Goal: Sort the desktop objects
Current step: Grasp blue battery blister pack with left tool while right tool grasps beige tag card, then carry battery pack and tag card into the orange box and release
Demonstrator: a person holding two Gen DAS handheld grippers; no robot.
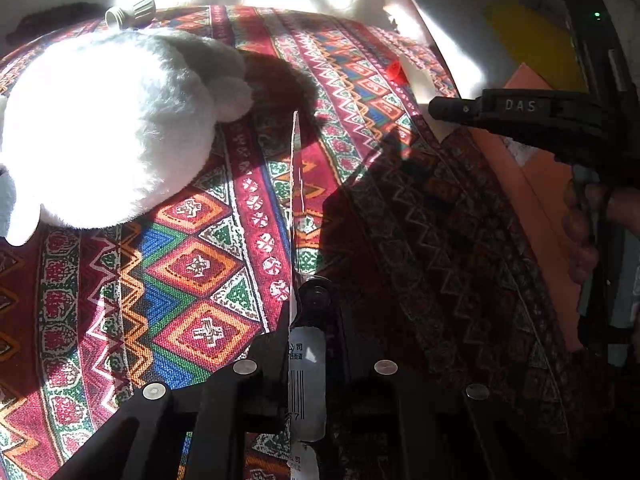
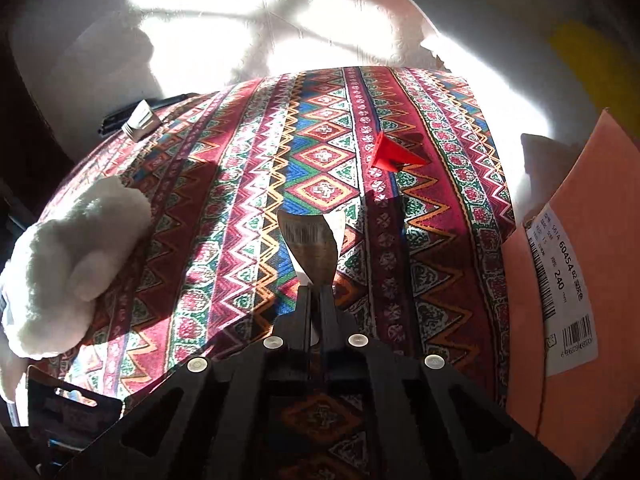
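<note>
My left gripper (image 1: 298, 308) is shut on a thin card package with a barcode (image 1: 295, 200), held edge-on above the patterned tablecloth (image 1: 192, 272). My right gripper (image 2: 316, 292) is shut on a curled barcode label (image 2: 308, 240) above the cloth. In the left wrist view the right gripper (image 1: 440, 109) shows at the right, its fingers pointing left. A white plush toy (image 1: 100, 128) lies on the cloth to the left; it also shows in the right wrist view (image 2: 76, 256). A small red plastic piece (image 2: 392, 154) lies ahead of my right gripper and shows far right in the left wrist view (image 1: 396, 71).
A grey threaded cap (image 1: 130, 11) lies at the cloth's far left edge, also seen in the right wrist view (image 2: 141, 120). An orange box with a barcode label (image 2: 568, 272) stands at the right table edge. A black card package (image 2: 68, 412) lies at the lower left. A white wall lies behind.
</note>
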